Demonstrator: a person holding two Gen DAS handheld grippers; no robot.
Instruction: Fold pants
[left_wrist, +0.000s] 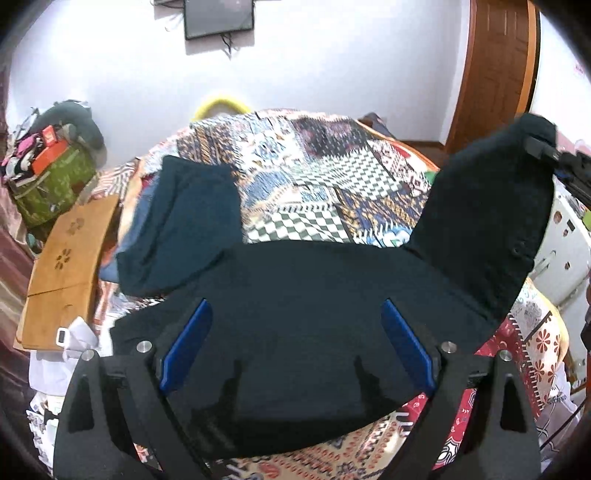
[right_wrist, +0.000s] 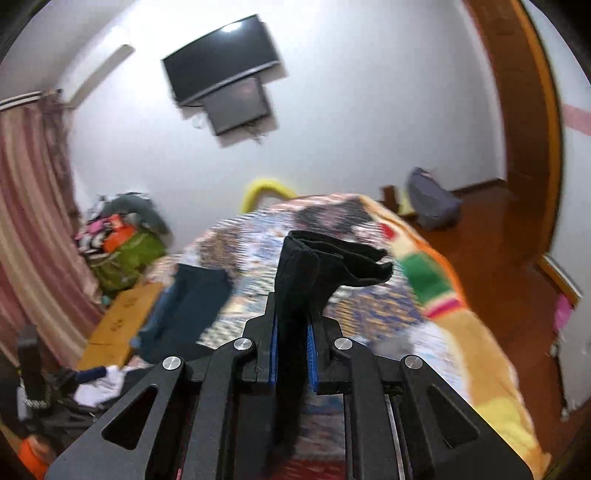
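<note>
Pants (right_wrist: 295, 295) between right jaws

My left gripper (left_wrist: 295, 343): matte black frame w/ triangular cutouts, 4 silver round screws, blue pads (left_wrist: 186, 345) inside each finger. Right gripper (right_wrist: 292, 349): same build, black linkage arms, silver screws, blue ribbed pads (right_wrist: 311, 354), triangular cutouts both sides.
</note>
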